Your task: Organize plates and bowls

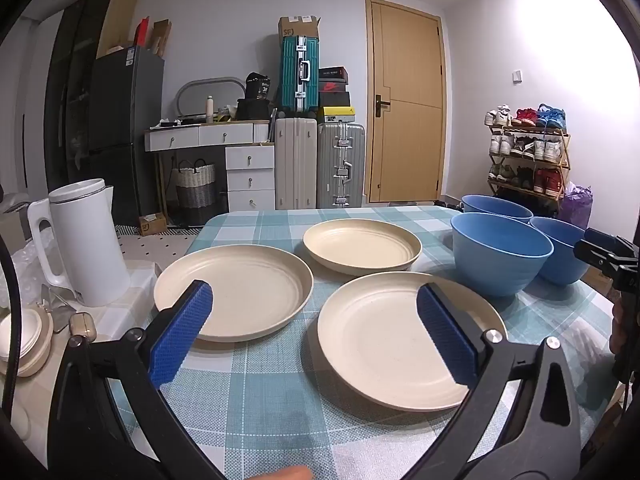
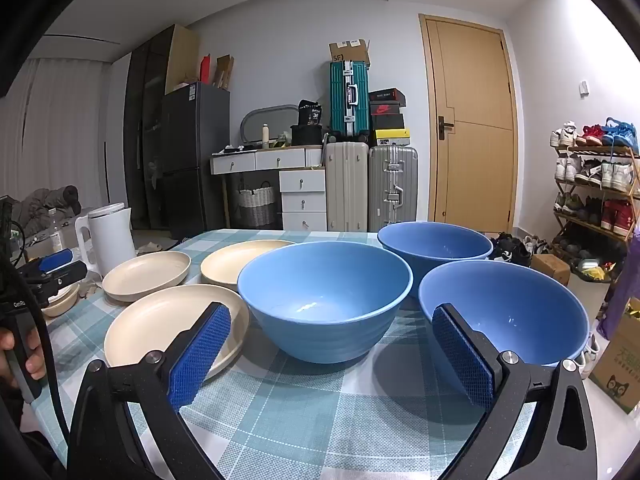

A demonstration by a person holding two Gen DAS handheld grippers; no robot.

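Plates: three cream plates lay on the checked cloth (image 1: 256,412), apart from each other — near plate (image 1: 400,340), left plate (image 1: 240,292), far plate (image 1: 362,248).
Bowls: three blue bowls stood upright to the right of the plates — middle bowl (image 2: 324,300), right bowl (image 2: 508,308), far bowl (image 2: 434,246).
Left gripper (image 1: 314,330): jaws were wide apart with nothing between the pads; it hung over the cloth, its pads overlapping the left and near plates in view.
Right gripper (image 2: 330,354): jaws were equally wide and empty, facing the middle and right bowls.
Hidden: the right pad covered part of the right bowl's near wall, and the far bowl's base sat behind the other two. Whether any pad touched a rim could not be told.
Cut off: a hand (image 2: 24,356) on the left gripper's handle showed only partly at the right wrist view's edge.
Look: the plates were shallow with ringed wells; the bowls were deep, with faint ribs on the outside.
Beside: a white kettle (image 1: 80,244) stood left of the table.
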